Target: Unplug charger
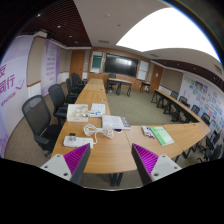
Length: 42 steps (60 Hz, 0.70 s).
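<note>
Wooden surface: long brown conference desk (110,150), near edge just ahead of the gripper (112,163).
Gripper: released, magenta pads (152,158) spread, nothing between.
Charger: white cable and plug (93,129) mid-desk, beside white papers (113,122).
Containers: none discernible.

Your charger (77,141) is the small white block lying flat near the wooden table's (120,150) front edge, just ahead of the left finger. A thin white cable (96,128) trails from it toward the table's middle (whether it is plugged into anything, you cannot tell from here).
</note>
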Each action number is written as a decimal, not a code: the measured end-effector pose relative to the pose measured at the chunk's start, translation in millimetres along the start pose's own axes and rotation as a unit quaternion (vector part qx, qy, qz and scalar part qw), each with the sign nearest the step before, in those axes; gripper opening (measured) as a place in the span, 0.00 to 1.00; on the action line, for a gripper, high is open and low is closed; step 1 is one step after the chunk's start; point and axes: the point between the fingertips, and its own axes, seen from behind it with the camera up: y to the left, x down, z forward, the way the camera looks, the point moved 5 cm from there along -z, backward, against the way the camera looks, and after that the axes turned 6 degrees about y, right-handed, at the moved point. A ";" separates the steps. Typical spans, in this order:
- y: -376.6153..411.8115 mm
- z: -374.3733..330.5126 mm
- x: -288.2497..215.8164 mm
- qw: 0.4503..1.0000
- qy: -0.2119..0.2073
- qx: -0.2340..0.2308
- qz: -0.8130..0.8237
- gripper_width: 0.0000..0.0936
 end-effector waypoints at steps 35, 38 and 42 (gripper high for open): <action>146.6 136.9 117.8 0.996 0.075 -0.050 -0.027 0.92; 170.7 159.1 119.3 0.996 0.065 -0.062 -0.028 0.92; 200.2 192.5 115.6 0.996 0.047 -0.078 -0.020 0.92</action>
